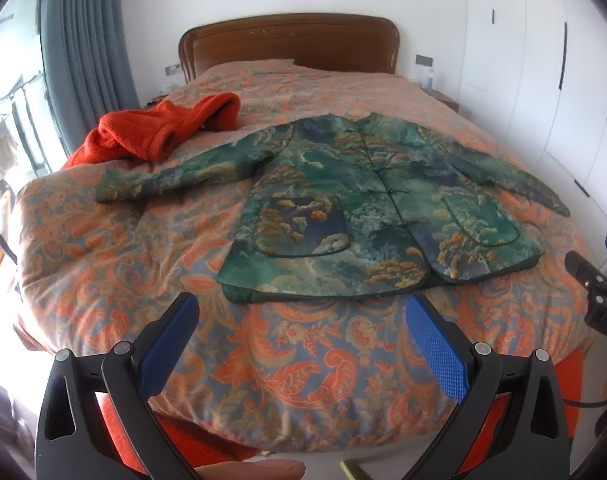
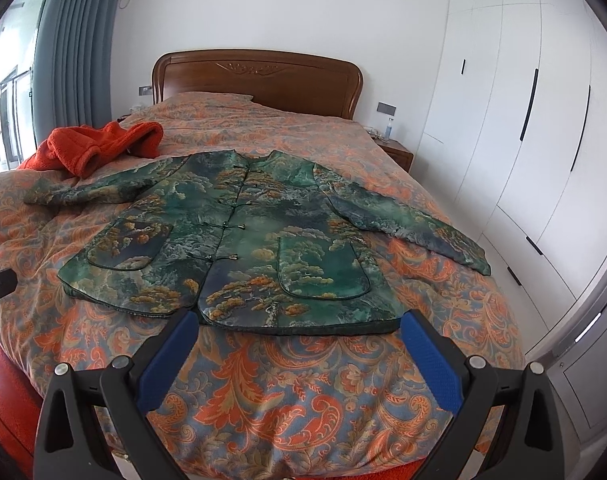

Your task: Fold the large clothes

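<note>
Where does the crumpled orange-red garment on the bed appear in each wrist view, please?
Left wrist: orange-red garment upper left, beyond the green jacket's sleeve.
Right wrist: orange-red garment left of centre, beyond that same sleeve.
Shared landmark: wooden headboard.

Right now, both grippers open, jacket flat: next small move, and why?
Probably bring the right gripper forward to the green brocade jacket's near hem. The jacket lies spread, sleeves out, unfolded; both grippers, left gripper included, are open and short of it.
</note>
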Motion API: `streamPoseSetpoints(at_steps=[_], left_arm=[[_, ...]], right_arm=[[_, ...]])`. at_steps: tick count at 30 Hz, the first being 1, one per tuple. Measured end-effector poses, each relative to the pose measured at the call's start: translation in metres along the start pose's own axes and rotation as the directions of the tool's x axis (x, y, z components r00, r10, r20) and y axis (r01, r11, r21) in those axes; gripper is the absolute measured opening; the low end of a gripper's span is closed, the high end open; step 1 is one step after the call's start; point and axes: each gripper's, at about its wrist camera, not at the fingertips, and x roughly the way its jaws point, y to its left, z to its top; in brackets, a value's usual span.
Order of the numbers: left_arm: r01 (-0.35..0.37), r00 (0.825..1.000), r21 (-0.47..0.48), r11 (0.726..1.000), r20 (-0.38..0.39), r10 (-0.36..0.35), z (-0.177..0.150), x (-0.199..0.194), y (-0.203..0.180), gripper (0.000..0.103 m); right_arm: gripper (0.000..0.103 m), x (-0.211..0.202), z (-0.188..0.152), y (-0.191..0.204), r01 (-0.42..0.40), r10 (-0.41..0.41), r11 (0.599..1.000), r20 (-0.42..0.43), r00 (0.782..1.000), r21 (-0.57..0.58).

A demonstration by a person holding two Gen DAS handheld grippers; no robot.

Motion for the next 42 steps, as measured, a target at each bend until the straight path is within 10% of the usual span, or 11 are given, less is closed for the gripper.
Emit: streamPoseSetpoints(at_steps=[7,17,23,30,33,35,38,42], left_arm=[[0.002,0.999,-0.01,1.0,0.039,-0.001,-0.007,0.016,0.008,0.103],[0.023,0.991,-0.206,0.978,-0.125,-0.049,-0.013,0.119,0.094,0.103],[0.179,0.943,-0.401,0.898,-0.191,-0.273,-0.024,0.193,0.139,0.102],[0.228,0.921,-0.378,0.897,-0.215,-0.324,-0.031,0.222,0.117,0.099],[0.225,0.922,-0.34,0.913,-0.228,-0.312,-0.032,0.218,0.107,0.073],[0.223,0.922,-0.336,0.915,-0.232,-0.31,-0.031,0.22,0.109,0.032],[0.237,0.917,-0.364,0.901,-0.223,-0.332,-0.033,0.214,0.115,0.016],[0.255,0.92,-0.374,0.892,-0.19,-0.343,-0.031,0.199,0.121,0.012]], right_arm=[[0.103,0.012,-0.001,-0.01,0.006,-0.006,1.0,0.014,1.0,0.012],[0.103,0.074,-0.017,-0.103,-0.129,0.119,0.979,0.071,0.99,0.157],[0.103,0.166,-0.033,-0.169,-0.17,0.198,0.939,-0.064,0.978,0.299],[0.103,0.257,-0.059,-0.191,-0.26,0.387,0.823,-0.163,0.908,0.506],[0.101,0.266,-0.062,-0.183,-0.304,0.454,0.784,-0.166,0.875,0.541],[0.075,0.268,-0.062,-0.176,-0.34,0.502,0.758,-0.165,0.849,0.556],[0.021,0.261,-0.058,-0.168,-0.305,0.447,0.814,-0.196,0.873,0.495],[0.012,0.246,-0.049,-0.173,-0.295,0.425,0.814,-0.168,0.889,0.501]])
